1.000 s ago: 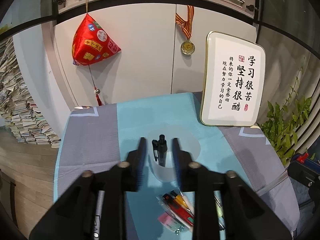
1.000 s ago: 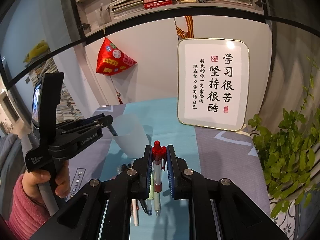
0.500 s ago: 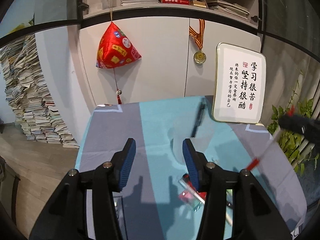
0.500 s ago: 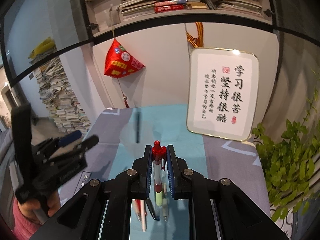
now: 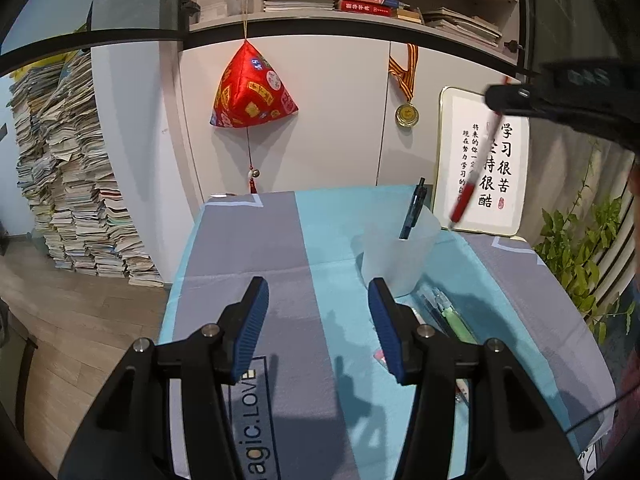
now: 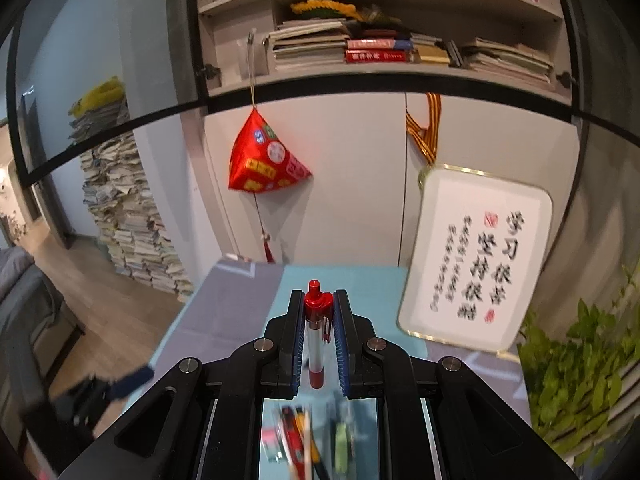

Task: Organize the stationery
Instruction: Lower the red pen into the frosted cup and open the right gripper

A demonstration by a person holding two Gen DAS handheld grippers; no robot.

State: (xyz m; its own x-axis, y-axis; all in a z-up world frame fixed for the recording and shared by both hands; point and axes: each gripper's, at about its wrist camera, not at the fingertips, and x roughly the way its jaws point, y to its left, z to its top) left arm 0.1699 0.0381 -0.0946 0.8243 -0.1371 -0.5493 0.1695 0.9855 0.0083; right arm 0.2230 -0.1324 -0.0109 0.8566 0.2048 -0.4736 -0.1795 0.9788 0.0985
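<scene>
A translucent plastic cup stands on the blue and grey tablecloth with a black pen leaning in it. My left gripper is open and empty, low over the cloth, just left of and nearer than the cup. My right gripper is shut on a red pen. In the left wrist view that red pen hangs tip down, high above and right of the cup. Several loose pens lie on the cloth right of the cup; they also show blurred in the right wrist view.
A framed calligraphy board leans on the cabinet behind the cup. A red pouch and a medal hang on the cabinet doors. A green plant stands right of the table. Paper stacks stand at the left.
My left gripper has let go of the black pen, which now stands in the cup, and has opened and drawn back. My right gripper has lifted the red pen high above the table.
</scene>
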